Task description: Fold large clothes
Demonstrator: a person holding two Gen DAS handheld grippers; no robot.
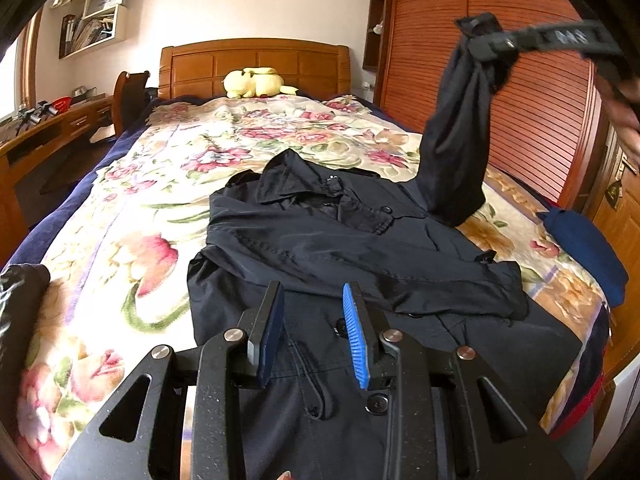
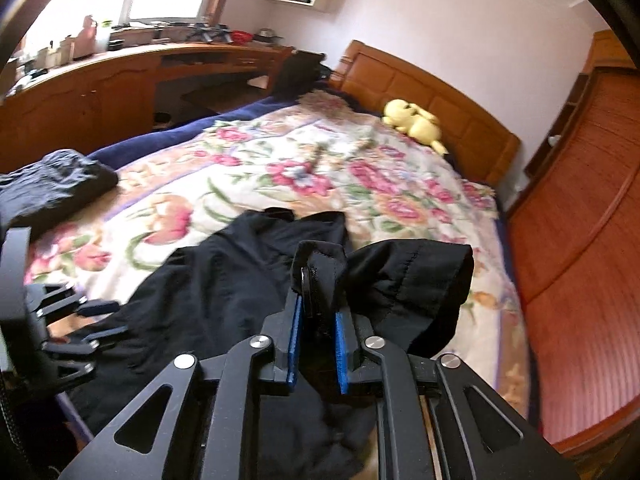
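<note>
A dark navy coat (image 1: 360, 248) lies front-up on the floral blanket (image 1: 160, 208), its collar toward the headboard and one sleeve folded across its chest. My left gripper (image 1: 313, 294) hovers open over the coat's buttoned lower front, with nothing between its blue pads. My right gripper (image 1: 486, 42) is up at the right, shut on the cuff of the other sleeve (image 1: 452, 152), which hangs lifted off the bed. In the right wrist view that cuff (image 2: 408, 276) and its strap sit between the right gripper (image 2: 318, 308) pads. The left gripper (image 2: 106, 320) shows at the left edge.
A yellow plush toy (image 1: 256, 82) lies by the wooden headboard (image 1: 252, 64). A blue cloth (image 1: 588, 256) rests at the bed's right edge and a black garment (image 2: 52, 188) at its left. A desk (image 1: 48, 128) stands left, a slatted wardrobe (image 1: 500, 92) right.
</note>
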